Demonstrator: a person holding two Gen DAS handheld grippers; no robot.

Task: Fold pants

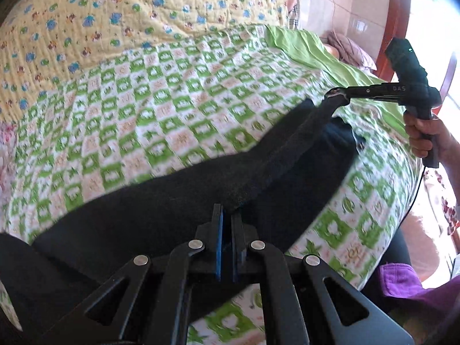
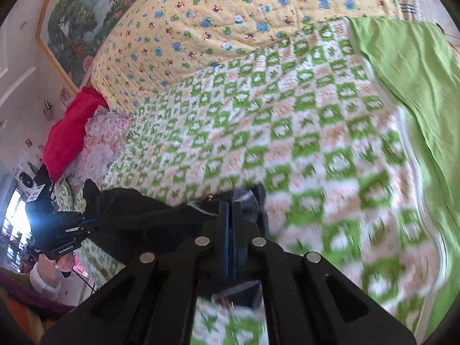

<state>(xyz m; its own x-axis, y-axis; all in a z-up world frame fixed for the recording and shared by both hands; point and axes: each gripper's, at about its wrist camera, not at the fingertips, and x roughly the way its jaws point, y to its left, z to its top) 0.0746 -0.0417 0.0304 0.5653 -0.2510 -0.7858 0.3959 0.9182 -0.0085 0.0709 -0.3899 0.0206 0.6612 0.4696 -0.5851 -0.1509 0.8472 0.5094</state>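
The black pants (image 1: 178, 201) lie across the near part of a bed, stretched between my two grippers. My left gripper (image 1: 226, 215) is shut on one end of the pants, its jaws pressed together on the cloth. My right gripper (image 1: 337, 93) shows at the right of the left wrist view, shut on the other end and lifting it off the bed. In the right wrist view my right gripper (image 2: 230, 210) is shut on the black pants (image 2: 143, 212), and my left gripper (image 2: 89, 224) holds the far end at the left.
The bed carries a green and white checked quilt (image 1: 172, 109), a yellow animal-print quilt (image 1: 115, 23) behind it and a green sheet (image 2: 408, 80) at the right. A red cushion (image 2: 72, 132) lies at the left edge. A purple cloth (image 1: 402, 281) sits beside the bed.
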